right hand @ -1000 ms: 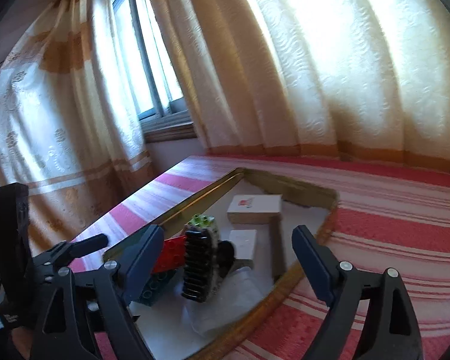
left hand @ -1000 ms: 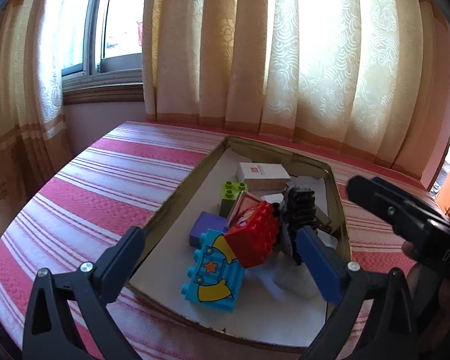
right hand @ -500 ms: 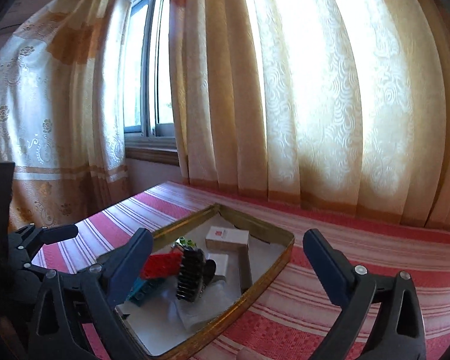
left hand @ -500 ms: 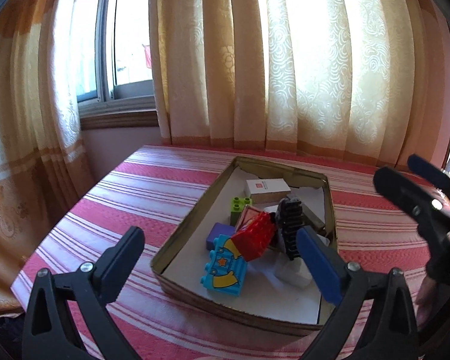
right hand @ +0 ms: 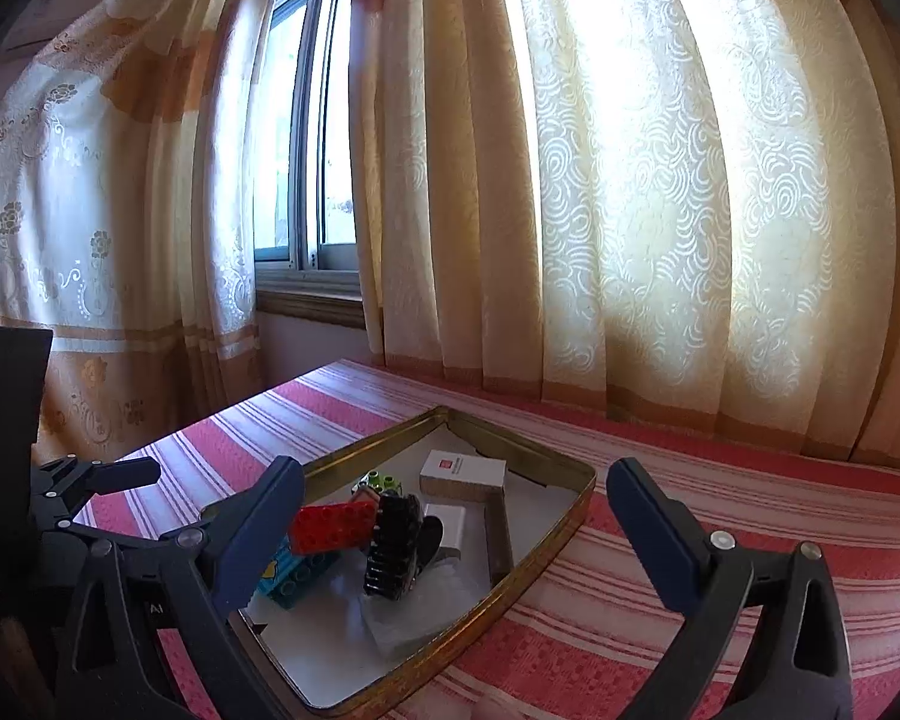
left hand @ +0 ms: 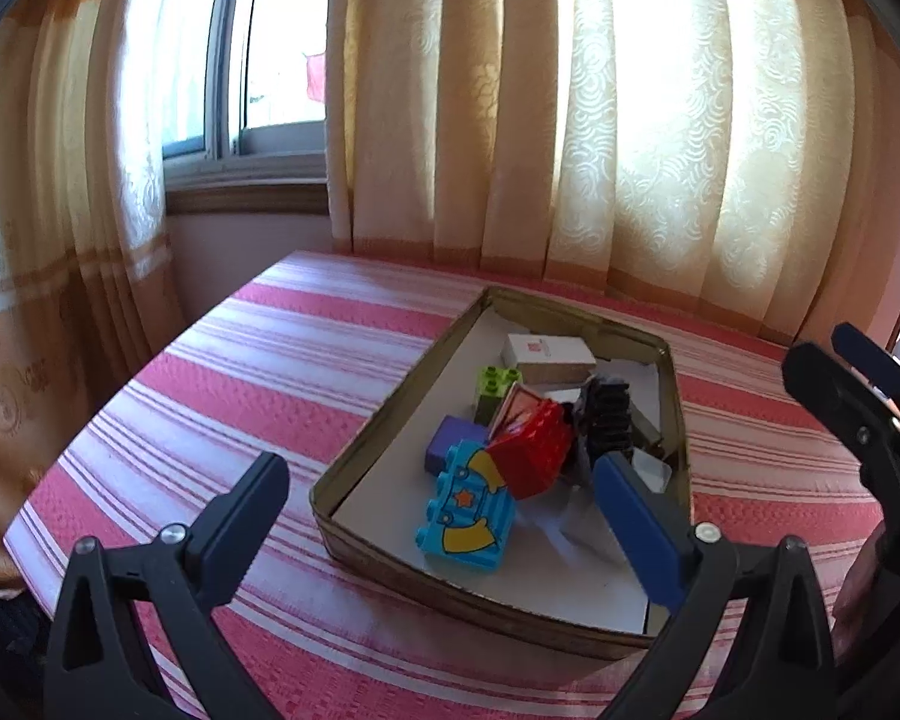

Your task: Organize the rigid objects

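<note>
A shallow gold metal tin (left hand: 378, 426) (right hand: 540, 558) sits on the red striped table. In it lie a red brick (left hand: 537, 450) (right hand: 330, 525), a light blue brick with a star (left hand: 465, 510), a purple block (left hand: 450, 447), a green brick (left hand: 495, 384), a white box (left hand: 549, 354) (right hand: 465, 471) and a black ribbed piece (left hand: 609, 420) (right hand: 393, 546). My left gripper (left hand: 444, 516) is open and empty, back from the tin's near edge. My right gripper (right hand: 456, 528) is open and empty, above the tin's right side; it also shows at the right of the left wrist view (left hand: 858, 396).
The red and white striped tablecloth (left hand: 258, 384) covers the table around the tin. Cream and orange curtains (left hand: 570, 120) and a window (left hand: 270, 48) stand behind the table. The table's left edge (left hand: 90, 420) drops off near the curtain.
Both grippers have pulled back and up from the tin, which looks smaller and farther now. Both stay open. The objects in the tin have not moved.
</note>
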Demonstrator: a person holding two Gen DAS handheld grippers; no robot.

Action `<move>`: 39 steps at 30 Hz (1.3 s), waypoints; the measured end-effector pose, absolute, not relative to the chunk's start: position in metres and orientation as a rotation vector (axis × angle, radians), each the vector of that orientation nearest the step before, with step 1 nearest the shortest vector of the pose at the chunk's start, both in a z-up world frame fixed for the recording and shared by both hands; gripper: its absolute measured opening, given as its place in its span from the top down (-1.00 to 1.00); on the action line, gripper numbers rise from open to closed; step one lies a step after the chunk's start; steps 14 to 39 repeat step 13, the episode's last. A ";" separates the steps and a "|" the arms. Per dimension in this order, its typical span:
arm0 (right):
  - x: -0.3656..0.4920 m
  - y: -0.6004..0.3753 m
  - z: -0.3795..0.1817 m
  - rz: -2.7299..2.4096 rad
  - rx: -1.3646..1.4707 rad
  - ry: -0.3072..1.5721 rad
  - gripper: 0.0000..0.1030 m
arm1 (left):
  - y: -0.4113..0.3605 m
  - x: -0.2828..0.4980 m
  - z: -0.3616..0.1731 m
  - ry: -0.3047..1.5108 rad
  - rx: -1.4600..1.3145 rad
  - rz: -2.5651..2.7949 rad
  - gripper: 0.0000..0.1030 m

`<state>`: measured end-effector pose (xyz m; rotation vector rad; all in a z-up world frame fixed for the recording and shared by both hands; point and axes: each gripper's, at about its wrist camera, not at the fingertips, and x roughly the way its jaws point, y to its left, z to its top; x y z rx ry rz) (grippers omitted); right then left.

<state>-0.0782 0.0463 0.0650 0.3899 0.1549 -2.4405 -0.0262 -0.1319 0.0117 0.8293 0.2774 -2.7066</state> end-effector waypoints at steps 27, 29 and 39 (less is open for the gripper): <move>-0.077 0.045 0.059 -2.422 0.412 0.170 -0.98 | -0.124 -0.025 0.008 0.191 0.806 -2.691 -0.99; -0.077 0.045 0.059 -2.422 0.412 0.170 -0.98 | -0.124 -0.025 0.008 0.191 0.806 -2.691 -0.99; -0.077 0.045 0.059 -2.422 0.412 0.170 -0.98 | -0.124 -0.025 0.008 0.191 0.806 -2.691 -0.99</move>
